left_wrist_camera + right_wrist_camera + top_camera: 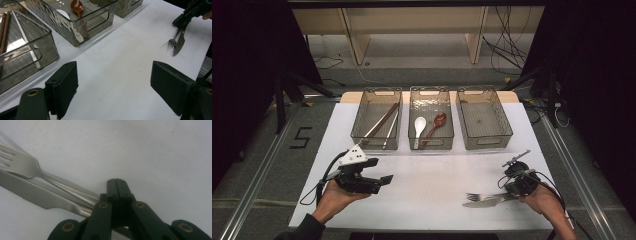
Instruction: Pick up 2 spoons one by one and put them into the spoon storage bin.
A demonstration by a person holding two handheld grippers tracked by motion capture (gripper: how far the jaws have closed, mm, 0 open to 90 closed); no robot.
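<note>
A steel fork (482, 196) and a knife (478, 204) lie side by side on the white table (432, 180) at the front right, tips pointing left. My right gripper (510, 194) rests at their handle ends. In the right gripper view its jaws (117, 181) are pressed flat together with nothing between the tips. The fork (22, 165) and knife (30, 192) handles run under its left link. My left gripper (379, 172) is held at the front left, open, with bare table between its pads (113, 85).
Three clear bins stand in a row at the back. The left bin (374, 145) holds chopsticks (379, 122). A white spoon (419, 125) and a brown spoon (439, 120) lie in the middle bin (432, 144). The right bin (487, 142) holds nothing.
</note>
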